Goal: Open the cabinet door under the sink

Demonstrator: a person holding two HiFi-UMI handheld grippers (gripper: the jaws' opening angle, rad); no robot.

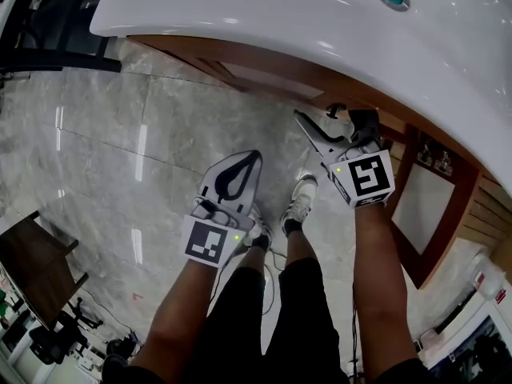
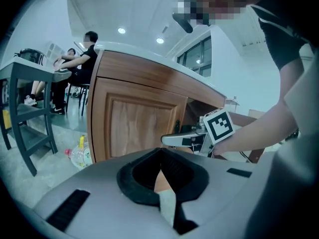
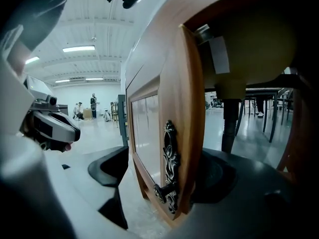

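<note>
Door [image 3: 179,108] under sink [image 1: 280,14] stands swung out from cabinet [image 2: 139,123]. Its free edge, with ornate handle [image 3: 169,168], sits between the jaws of right tongs [image 3: 164,180]. Those jaws are spread, one on each side of the edge; contact unclear. Left tongs [image 2: 160,156] closed tip to tip, nothing held, over floor [image 1: 120,150] near shoes [image 1: 300,202].
</note>
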